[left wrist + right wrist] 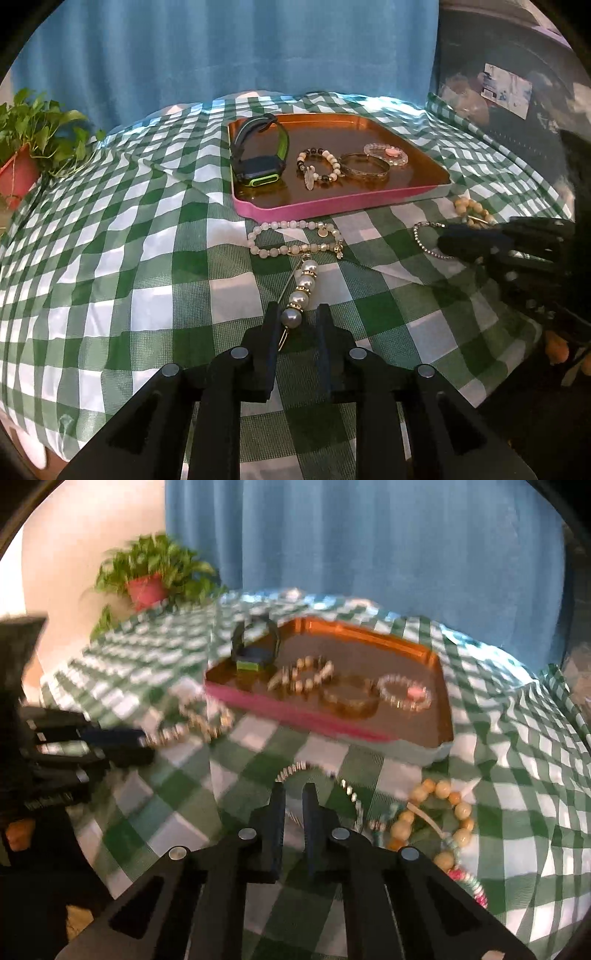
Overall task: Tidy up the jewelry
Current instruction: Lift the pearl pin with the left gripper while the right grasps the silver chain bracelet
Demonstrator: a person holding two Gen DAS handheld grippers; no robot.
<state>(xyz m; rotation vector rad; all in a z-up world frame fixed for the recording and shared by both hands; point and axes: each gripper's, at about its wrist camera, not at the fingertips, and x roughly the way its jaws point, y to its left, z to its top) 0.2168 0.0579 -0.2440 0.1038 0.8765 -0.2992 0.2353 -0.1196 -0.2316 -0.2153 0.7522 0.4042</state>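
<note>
Green-checked cloth under a blue curtain carries the pink tray of bracelets at the far side, while nearer the left gripper has its fingers slightly apart around the pearl pin, and in the right view the right gripper has its fingers nearly together over the thin chain bracelet, wooden beads just right.

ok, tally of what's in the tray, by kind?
Tray contents:
Watch: 1
Beaded bracelets: 2, the black-and-white one and the clear one with a pink charm
Gold bangle: 1
Total: 4
</note>
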